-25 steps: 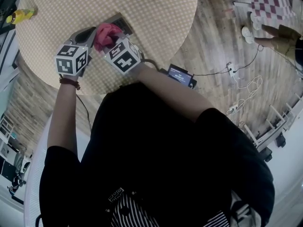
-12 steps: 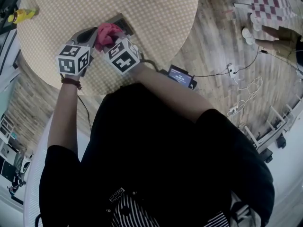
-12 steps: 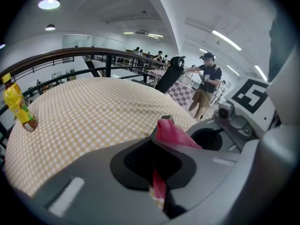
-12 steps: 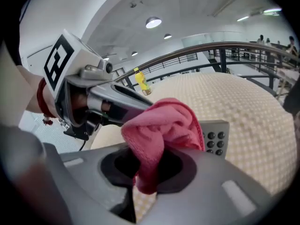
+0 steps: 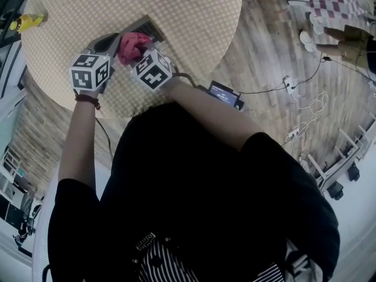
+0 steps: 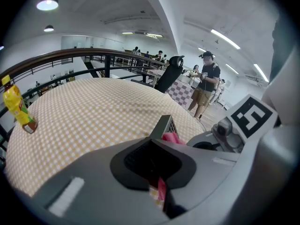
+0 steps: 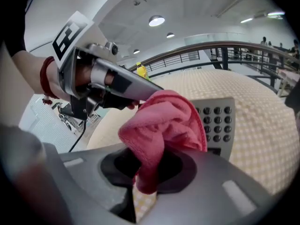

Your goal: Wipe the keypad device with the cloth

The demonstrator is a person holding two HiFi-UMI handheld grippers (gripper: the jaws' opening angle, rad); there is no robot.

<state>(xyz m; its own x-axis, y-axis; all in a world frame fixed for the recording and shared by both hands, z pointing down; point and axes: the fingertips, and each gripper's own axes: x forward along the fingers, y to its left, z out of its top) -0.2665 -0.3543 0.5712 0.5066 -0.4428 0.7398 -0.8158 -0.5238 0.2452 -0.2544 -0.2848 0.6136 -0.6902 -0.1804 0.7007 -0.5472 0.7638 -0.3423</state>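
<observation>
The grey keypad device (image 5: 147, 27) lies on the round checked table (image 5: 194, 16), its dark buttons (image 7: 216, 121) showing in the right gripper view. A pink cloth (image 5: 134, 44) is bunched on the device's near end. My right gripper (image 5: 137, 55) is shut on the pink cloth (image 7: 164, 123), which bulges out over its jaws (image 7: 150, 168). My left gripper (image 5: 111, 42) comes in from the left, and its jaws (image 6: 154, 146) are closed at the device's edge (image 6: 166, 125). The cloth hides part of the keypad.
A yellow bottle (image 5: 24, 20) stands at the table's far left edge. On the wooden floor to the right are a dark box with a lit screen (image 5: 223, 93) and loose cables (image 5: 299, 107). A person (image 6: 205, 86) stands beyond the table near a black chair (image 6: 169, 71).
The right gripper and the pink cloth have slid slightly left along the keypad. The left gripper has stayed in place.
</observation>
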